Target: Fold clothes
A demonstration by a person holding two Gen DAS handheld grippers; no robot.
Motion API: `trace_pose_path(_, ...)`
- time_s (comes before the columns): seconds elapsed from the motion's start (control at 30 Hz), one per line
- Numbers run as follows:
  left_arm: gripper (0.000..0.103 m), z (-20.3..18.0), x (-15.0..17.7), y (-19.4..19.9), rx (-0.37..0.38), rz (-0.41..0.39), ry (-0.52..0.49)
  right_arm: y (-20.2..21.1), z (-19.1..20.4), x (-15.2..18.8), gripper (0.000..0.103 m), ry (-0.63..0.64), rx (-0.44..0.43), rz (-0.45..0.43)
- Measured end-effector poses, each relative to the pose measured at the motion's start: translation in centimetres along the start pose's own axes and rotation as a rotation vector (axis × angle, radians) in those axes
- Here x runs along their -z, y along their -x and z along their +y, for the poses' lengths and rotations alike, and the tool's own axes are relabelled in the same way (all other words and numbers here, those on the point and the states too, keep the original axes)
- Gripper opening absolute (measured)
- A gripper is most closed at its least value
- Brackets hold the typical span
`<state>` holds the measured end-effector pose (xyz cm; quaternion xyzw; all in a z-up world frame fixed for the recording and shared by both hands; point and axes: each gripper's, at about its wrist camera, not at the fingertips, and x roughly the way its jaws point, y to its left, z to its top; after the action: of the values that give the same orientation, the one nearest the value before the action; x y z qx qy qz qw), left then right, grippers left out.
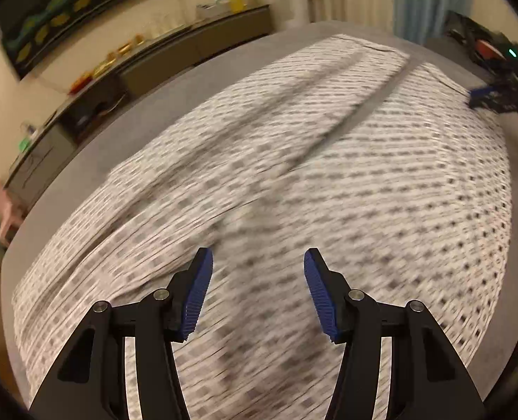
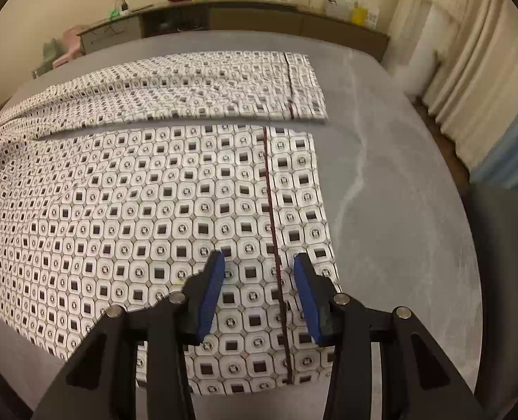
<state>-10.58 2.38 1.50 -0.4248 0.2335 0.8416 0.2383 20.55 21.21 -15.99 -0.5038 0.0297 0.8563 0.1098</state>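
White patterned trousers (image 2: pixel 174 203) lie flat on the grey table (image 2: pixel 392 161), both legs side by side and no fold made yet, so the folding is still ahead. Left gripper (image 1: pixel 258 292) and right gripper (image 2: pixel 259 297) hover over the trousers, spread and holding nothing.

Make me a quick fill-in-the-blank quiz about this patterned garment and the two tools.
1. The patterned garment lies spread on a ____ table.
2. A thin dark ____ runs across each leg near its hem.
3. The right tool hovers over the garment with its jaws ____.
4. The pads on the left tool are ____ in colour.

Missing words: grey; stripe; open; blue
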Motion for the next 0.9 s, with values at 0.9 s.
trace_pose_path(0.9, 0.056, 23.9, 16.4, 5.5, -0.394, 0.183, 0.551, -0.4, 2.8, 0.4, 0.05, -0.045, -0.088, 0.085)
